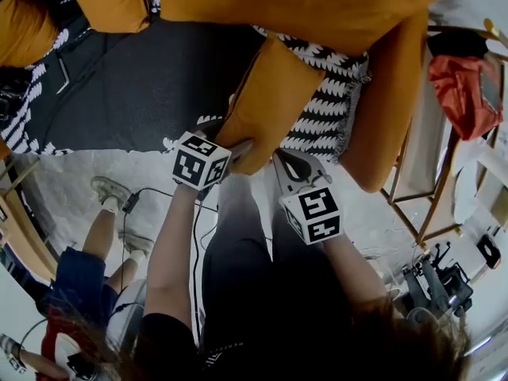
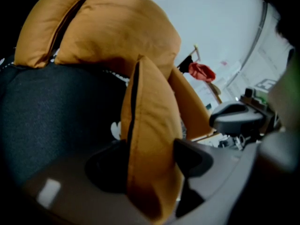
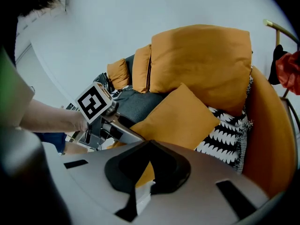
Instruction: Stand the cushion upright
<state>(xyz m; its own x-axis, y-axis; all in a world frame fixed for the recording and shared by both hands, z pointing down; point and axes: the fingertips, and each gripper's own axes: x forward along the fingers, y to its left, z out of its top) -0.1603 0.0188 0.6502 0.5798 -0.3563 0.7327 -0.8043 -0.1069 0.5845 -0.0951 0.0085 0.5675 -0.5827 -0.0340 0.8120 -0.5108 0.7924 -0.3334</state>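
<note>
An orange square cushion (image 1: 270, 101) lies tilted on the dark sofa seat (image 1: 143, 86), its far side leaning on a black-and-white throw (image 1: 333, 109). My left gripper (image 1: 234, 145) holds the cushion's near corner. In the left gripper view the cushion (image 2: 150, 116) stands edge-on between the jaws, and my left gripper (image 2: 150, 161) presses both pads on it. My right gripper (image 1: 287, 159) hovers just right of that corner, apart from the cushion. The right gripper view shows my right gripper (image 3: 150, 146) shut with nothing in it, the cushion (image 3: 178, 116) and the left gripper (image 3: 126, 132) beyond.
A large orange back cushion (image 1: 302, 2) and an orange armrest (image 1: 389, 109) border the seat at the back and right. A wooden rack with a red cloth (image 1: 464, 90) stands at the right. Another person (image 1: 87, 276) sits on the floor at lower left, near cables (image 1: 159, 190).
</note>
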